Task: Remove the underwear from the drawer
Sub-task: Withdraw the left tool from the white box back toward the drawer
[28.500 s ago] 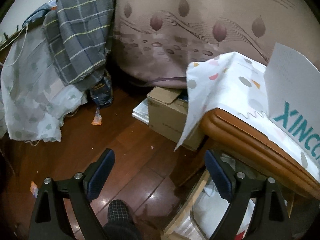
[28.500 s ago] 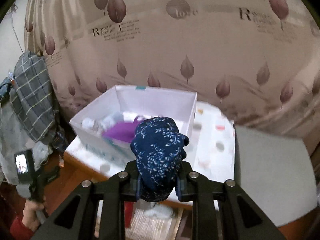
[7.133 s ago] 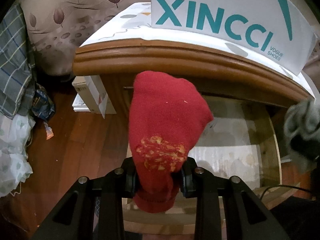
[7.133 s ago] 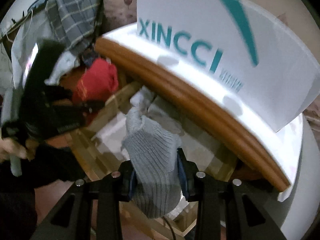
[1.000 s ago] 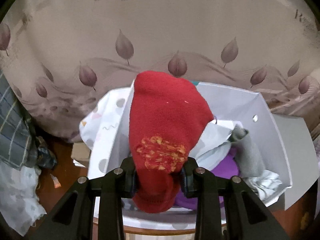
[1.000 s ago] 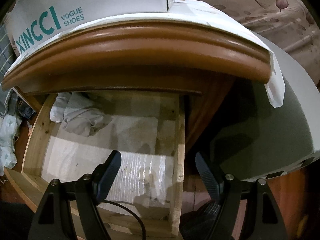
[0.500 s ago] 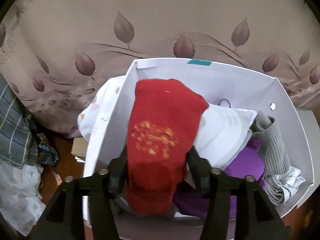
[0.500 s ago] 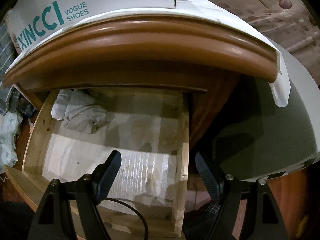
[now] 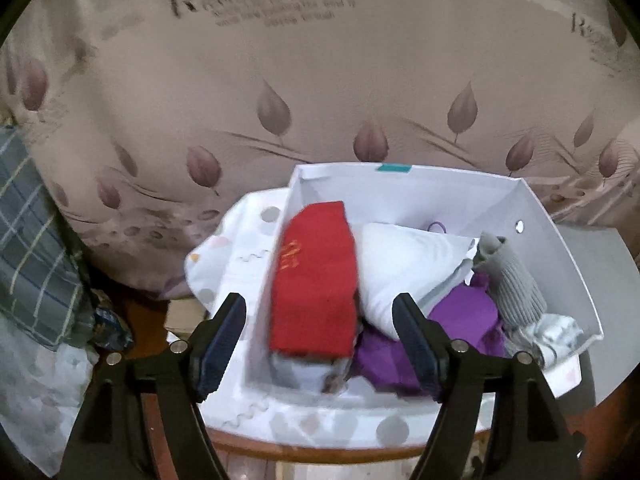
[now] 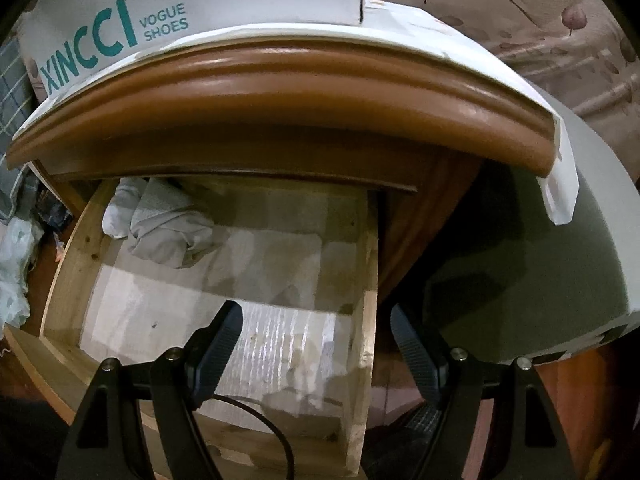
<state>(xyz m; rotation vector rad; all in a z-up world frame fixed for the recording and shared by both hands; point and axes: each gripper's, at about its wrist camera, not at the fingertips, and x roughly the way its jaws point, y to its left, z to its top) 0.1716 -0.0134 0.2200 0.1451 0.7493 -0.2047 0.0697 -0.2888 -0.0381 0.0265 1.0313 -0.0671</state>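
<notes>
My left gripper (image 9: 320,340) is open above the white shoe box (image 9: 560,248) on the cabinet top. A red garment (image 9: 316,280) lies in the box's left side, free of the pads. The box also holds a white piece (image 9: 404,256), purple pieces (image 9: 464,316) and a grey ribbed piece (image 9: 516,280). My right gripper (image 10: 316,340) is open and empty above the open wooden drawer (image 10: 366,280). A pale grey and white garment pile (image 10: 164,224) lies at the drawer's back left corner.
The brown cabinet top edge (image 10: 280,88) overhangs the drawer, with the box (image 10: 160,12) on a white dotted cloth (image 9: 240,248). A leaf-print curtain (image 9: 320,80) hangs behind. Plaid fabric (image 9: 32,248) hangs at left. A grey panel (image 10: 540,220) stands right of the cabinet. A black cable (image 10: 276,436) crosses the drawer front.
My left gripper opened and let go of the red garment, which dropped into the left side of the box. My right gripper stayed open over the drawer, shifting only slightly.
</notes>
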